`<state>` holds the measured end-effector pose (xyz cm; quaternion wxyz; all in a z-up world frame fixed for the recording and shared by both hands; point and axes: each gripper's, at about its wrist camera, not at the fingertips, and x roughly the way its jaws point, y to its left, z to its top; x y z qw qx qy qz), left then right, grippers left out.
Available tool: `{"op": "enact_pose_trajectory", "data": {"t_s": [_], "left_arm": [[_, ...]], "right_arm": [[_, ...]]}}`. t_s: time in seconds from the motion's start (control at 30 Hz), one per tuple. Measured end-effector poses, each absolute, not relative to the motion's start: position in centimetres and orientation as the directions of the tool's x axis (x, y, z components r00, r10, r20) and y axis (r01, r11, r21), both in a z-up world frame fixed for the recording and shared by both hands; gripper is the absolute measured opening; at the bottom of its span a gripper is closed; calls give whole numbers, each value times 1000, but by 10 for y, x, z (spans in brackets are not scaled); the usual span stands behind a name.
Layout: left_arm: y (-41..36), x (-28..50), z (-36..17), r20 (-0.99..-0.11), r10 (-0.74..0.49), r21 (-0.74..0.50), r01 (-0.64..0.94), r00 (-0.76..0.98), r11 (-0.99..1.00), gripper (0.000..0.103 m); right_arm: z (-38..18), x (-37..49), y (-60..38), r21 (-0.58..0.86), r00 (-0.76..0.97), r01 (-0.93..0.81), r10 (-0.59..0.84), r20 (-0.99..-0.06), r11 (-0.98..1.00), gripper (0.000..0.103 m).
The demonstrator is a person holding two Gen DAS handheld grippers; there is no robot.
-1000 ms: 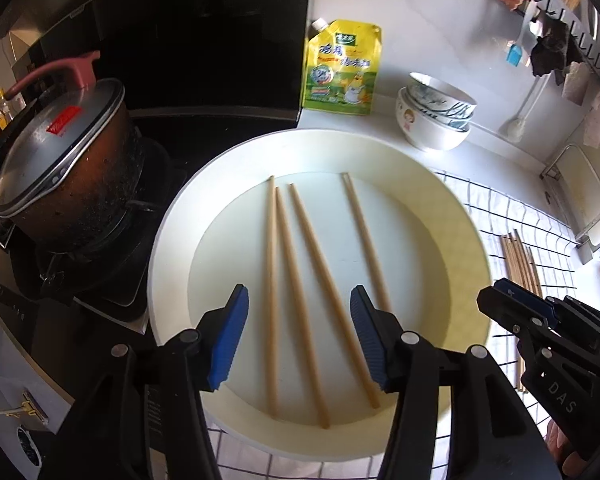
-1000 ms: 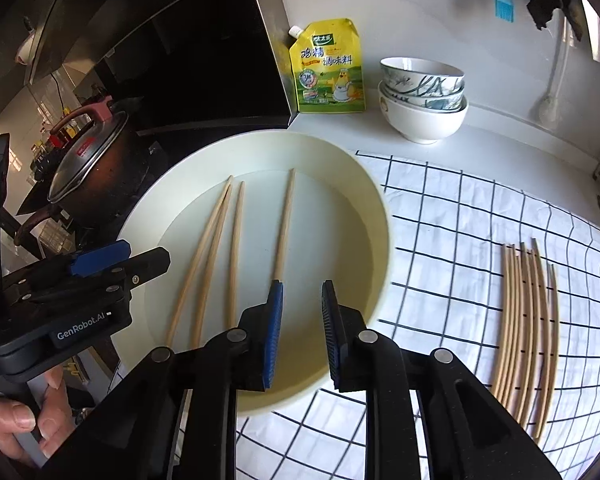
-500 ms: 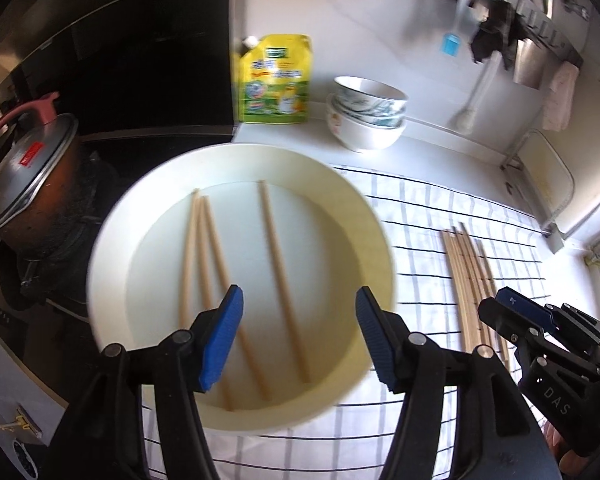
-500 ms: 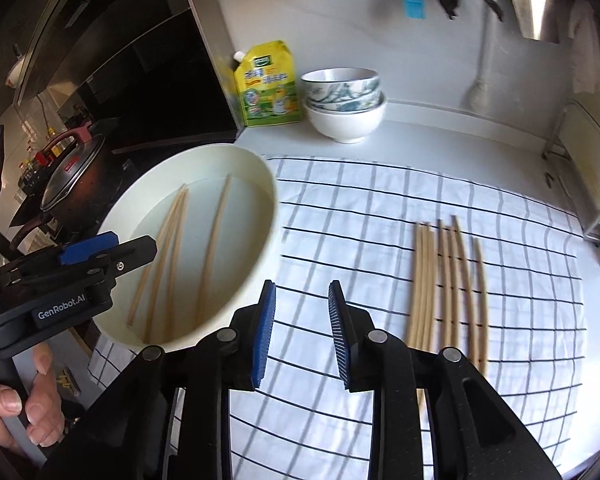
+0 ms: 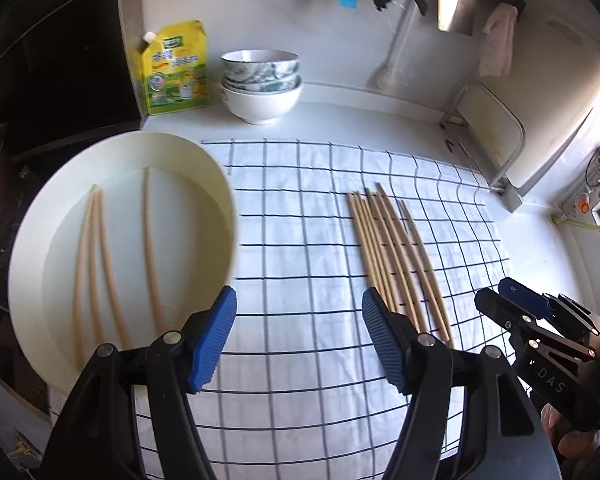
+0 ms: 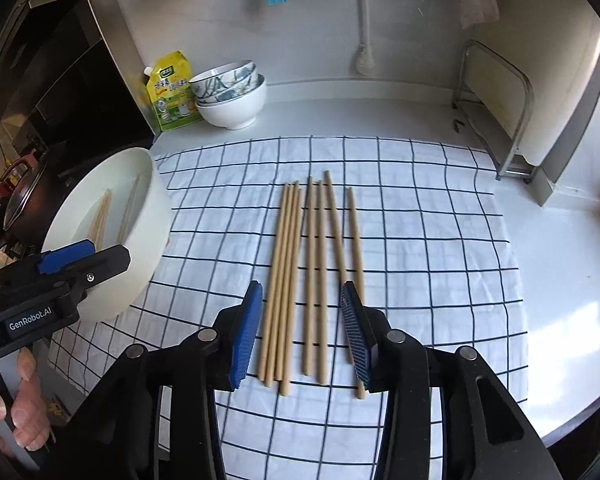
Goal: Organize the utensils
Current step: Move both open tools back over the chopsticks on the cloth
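Observation:
Several wooden chopsticks [image 6: 312, 264] lie side by side on a checked cloth [image 6: 420, 240]. My right gripper [image 6: 300, 300] hangs over their near ends. Its jaws are opening; the sticks show in the gap, but no pad presses on them. The left wrist view has the same row of chopsticks [image 5: 396, 256] right of my left gripper [image 5: 298, 320], whose jaws are opening with nothing between them above the bare cloth [image 5: 300, 200]. Further chopsticks [image 5: 148, 240] lie in a white basin [image 5: 32, 240] at the left, also visible as the basin [image 6: 140, 240] in the right wrist view.
Stacked bowls [image 6: 232, 96] and a yellow pouch [image 6: 172, 92] stand at the back of the counter. A pot [image 6: 20, 188] sits on the stove beyond the basin. A metal rack [image 6: 496, 112] stands at the back right. A hand [image 6: 24, 412] holds the left gripper's handle.
Both grippers have swept right, from above the basin to above the checked cloth. The jaws of both stand wider than before. The right gripper now hangs over the row of chopsticks.

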<state>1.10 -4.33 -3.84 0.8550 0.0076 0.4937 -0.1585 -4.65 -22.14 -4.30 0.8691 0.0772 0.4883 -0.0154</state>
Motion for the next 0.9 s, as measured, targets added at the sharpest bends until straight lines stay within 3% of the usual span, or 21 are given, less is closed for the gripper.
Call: {"op": "enact_pose_trajectory", "data": {"t_s": [0.43,0.9], "left_arm": [[-89,11,-88,-887,-231,-128,268,400,955,71],[-97,25,-121,-909,-181,-100,224,377,969,77]], "right_arm": [[-100,-51,-269,90,469,121,23,-883,989,48],[-136,-23,-271,60,443,107,6,-896,993,48]]}}
